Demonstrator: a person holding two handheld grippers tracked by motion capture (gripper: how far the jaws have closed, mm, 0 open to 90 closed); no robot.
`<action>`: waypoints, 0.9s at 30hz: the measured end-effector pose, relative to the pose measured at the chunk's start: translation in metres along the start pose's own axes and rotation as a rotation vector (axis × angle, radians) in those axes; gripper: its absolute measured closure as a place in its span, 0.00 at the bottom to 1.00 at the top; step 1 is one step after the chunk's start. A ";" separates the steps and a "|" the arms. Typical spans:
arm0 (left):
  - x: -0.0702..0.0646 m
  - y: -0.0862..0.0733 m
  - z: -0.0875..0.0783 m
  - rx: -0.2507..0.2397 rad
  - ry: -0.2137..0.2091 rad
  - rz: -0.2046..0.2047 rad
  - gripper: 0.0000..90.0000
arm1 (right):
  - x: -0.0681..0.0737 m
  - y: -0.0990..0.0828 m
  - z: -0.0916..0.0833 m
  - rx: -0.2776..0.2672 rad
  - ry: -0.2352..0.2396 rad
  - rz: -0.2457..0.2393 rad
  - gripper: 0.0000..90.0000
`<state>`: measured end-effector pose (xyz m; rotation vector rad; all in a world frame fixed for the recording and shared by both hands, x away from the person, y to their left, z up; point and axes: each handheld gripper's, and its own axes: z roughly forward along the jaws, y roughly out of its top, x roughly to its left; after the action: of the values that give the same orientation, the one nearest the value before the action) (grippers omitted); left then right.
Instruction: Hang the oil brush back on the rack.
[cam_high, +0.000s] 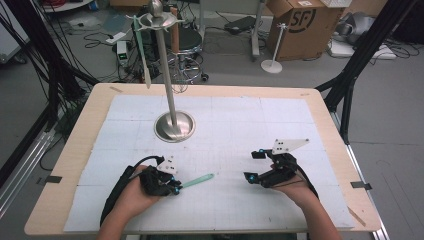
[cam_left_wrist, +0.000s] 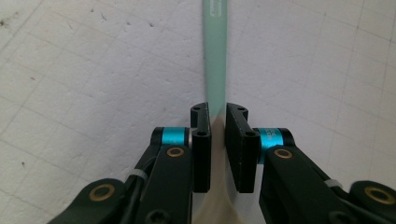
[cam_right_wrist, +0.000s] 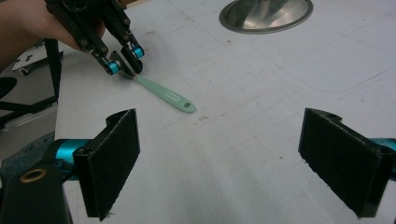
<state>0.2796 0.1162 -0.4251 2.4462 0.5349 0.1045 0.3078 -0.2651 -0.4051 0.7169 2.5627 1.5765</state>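
Note:
A mint-green utensil (cam_high: 198, 180) lies low over the white mat, its handle end with a hole pointing right. My left gripper (cam_high: 176, 187) is shut on the utensil's other end. In the left gripper view the green handle (cam_left_wrist: 215, 56) runs straight ahead from between the pads, and the part behind them is blurred. In the right gripper view the left gripper (cam_right_wrist: 126, 63) pinches the utensil (cam_right_wrist: 166, 95) at the upper left. My right gripper (cam_high: 251, 165) stands open on the right, its jaws wide apart (cam_right_wrist: 224, 154) with nothing between them.
A metal rack stands on a round base (cam_high: 174, 126) at the mat's far middle, with a pale spatula (cam_high: 142, 50) and a brown-handled tool (cam_high: 174, 35) hanging from its top hooks. The base (cam_right_wrist: 266, 14) lies ahead of the right gripper. A cardboard box (cam_high: 302, 25) and cables lie on the floor beyond.

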 end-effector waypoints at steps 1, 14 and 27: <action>-0.001 0.001 0.001 0.000 0.002 -0.006 0.82 | 0.000 0.000 0.000 0.001 0.002 0.003 0.13; -0.002 0.016 0.004 0.079 0.042 -0.024 0.68 | -0.001 0.000 -0.001 -0.001 0.001 0.007 0.14; -0.001 0.030 0.011 0.187 0.063 0.004 0.63 | -0.001 0.000 -0.001 0.001 -0.001 0.005 0.14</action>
<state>0.2918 0.0882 -0.4162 2.6331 0.5909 0.1400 0.3087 -0.2662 -0.4050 0.7245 2.5635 1.5755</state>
